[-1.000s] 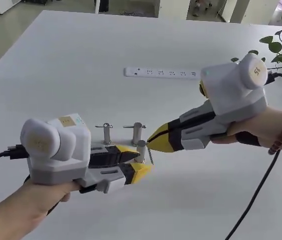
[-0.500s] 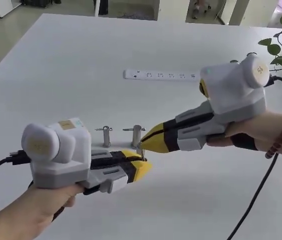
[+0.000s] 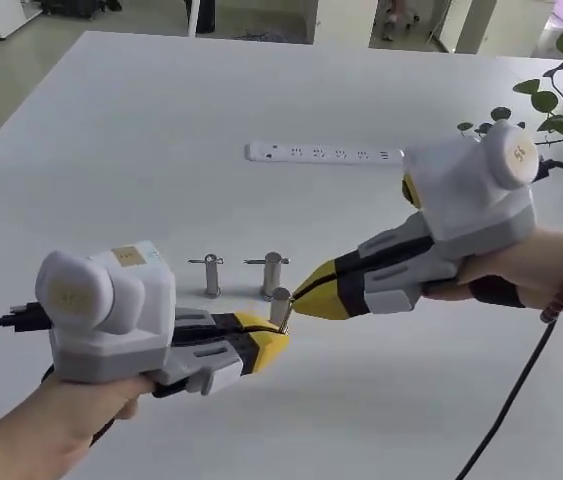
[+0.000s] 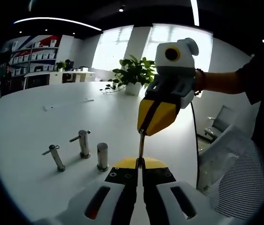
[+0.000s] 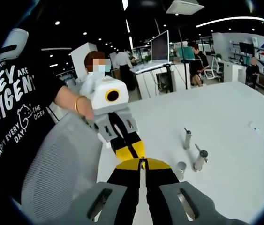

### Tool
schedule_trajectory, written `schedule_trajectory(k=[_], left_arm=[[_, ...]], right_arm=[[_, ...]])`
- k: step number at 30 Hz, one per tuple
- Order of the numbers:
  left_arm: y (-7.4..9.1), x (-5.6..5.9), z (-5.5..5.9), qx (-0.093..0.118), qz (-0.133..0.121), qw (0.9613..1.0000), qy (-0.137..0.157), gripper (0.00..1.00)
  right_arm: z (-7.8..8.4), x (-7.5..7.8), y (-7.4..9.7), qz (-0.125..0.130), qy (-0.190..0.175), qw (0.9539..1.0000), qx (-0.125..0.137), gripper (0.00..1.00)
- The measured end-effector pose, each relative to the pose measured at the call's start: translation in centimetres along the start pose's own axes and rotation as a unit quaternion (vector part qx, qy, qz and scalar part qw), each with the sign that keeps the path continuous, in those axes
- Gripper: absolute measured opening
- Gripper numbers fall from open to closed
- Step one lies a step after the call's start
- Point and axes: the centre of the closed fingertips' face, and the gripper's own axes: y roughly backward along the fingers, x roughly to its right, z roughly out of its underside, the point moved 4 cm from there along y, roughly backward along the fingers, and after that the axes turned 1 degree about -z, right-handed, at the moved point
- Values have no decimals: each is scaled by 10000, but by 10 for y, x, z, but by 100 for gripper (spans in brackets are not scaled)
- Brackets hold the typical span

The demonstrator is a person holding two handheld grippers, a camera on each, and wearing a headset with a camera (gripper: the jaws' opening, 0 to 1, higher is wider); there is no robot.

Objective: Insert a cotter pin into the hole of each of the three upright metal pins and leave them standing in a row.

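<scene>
Two cottered: far-left steel pin, middle steel pin
Bare third steel pin: upright, just beside jaw tips
Thin wire cotter pin: pinched by yellow-tipped left gripper and right gripper
Next move: probably align with hole, push through

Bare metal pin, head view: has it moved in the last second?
No. The bare metal pin stands in the same spot beside the nearest cottered pin; the view alone has shifted slightly.
</scene>
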Motion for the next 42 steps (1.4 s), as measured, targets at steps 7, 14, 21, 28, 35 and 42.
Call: schedule_trajectory(k=[7, 14, 21, 28, 35, 42], left_arm=[[0, 6, 10, -494, 77, 9964, -681, 0], [1, 4, 18, -834, 104, 9923, -908, 0], [-1, 5, 27, -1238, 144, 9859, -1116, 0], [-1, 8, 29, -1382, 255, 9816, -1296, 0], [-1, 9, 29, -1491, 270, 9773, -1484, 0], [1, 9, 30, -1579, 295, 9746, -1557, 0]], right_arm=[[9, -5, -4, -102, 167, 9991, -363, 0], [16, -6, -5, -108, 316, 9972, -663, 4], [15, -8, -13, -221, 429, 9952, -847, 7], [24, -8, -24, -343, 646, 9893, -1264, 6], [31, -11, -30, -509, 777, 9832, -1571, 4], [37, -10, -30, -517, 865, 9787, -1789, 1]])
